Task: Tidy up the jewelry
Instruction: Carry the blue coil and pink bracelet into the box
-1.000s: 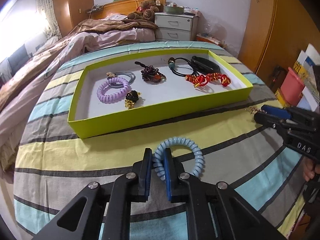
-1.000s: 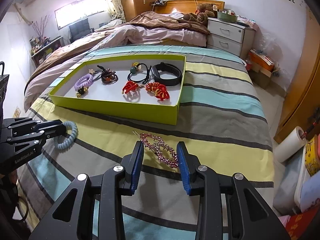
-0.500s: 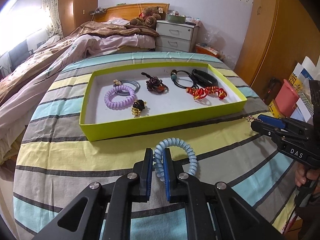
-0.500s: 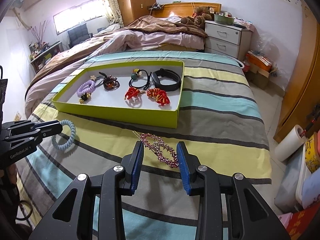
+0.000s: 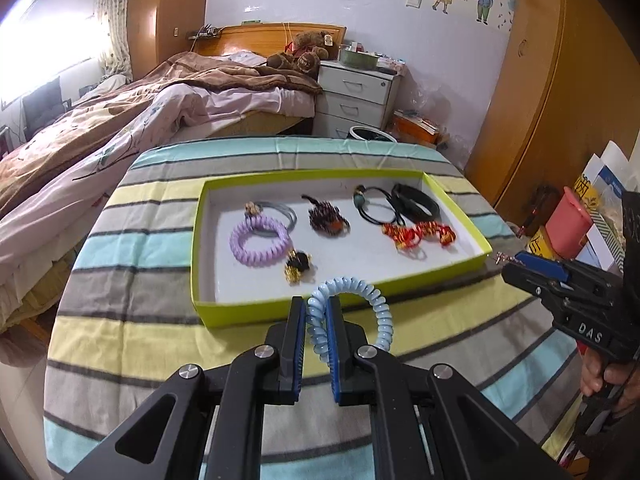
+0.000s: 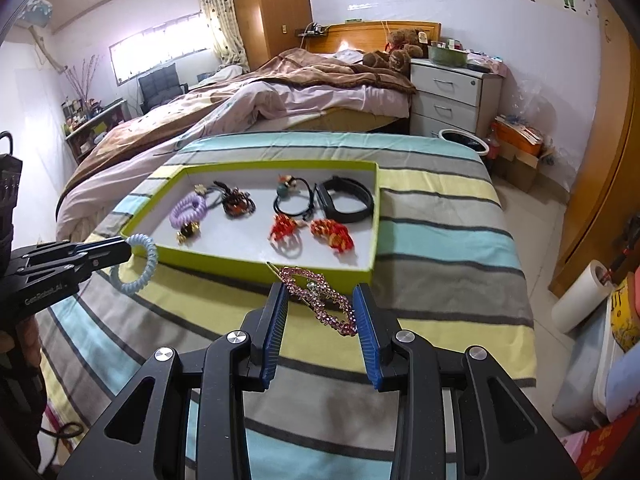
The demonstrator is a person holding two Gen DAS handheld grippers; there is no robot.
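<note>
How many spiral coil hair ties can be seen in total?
2. The purple coil tie lies in the green tray, at its left part. The blue coil tie is clamped in the left hand-held gripper, in front of the tray.

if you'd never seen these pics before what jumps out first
The lime-green tray on the striped bedspread, holding a purple spiral hair tie, red hair ties and a black band. Nearer the cameras, the left gripper pinches a blue spiral hair tie, and the right gripper holds a pink rhinestone hair clip.
</note>
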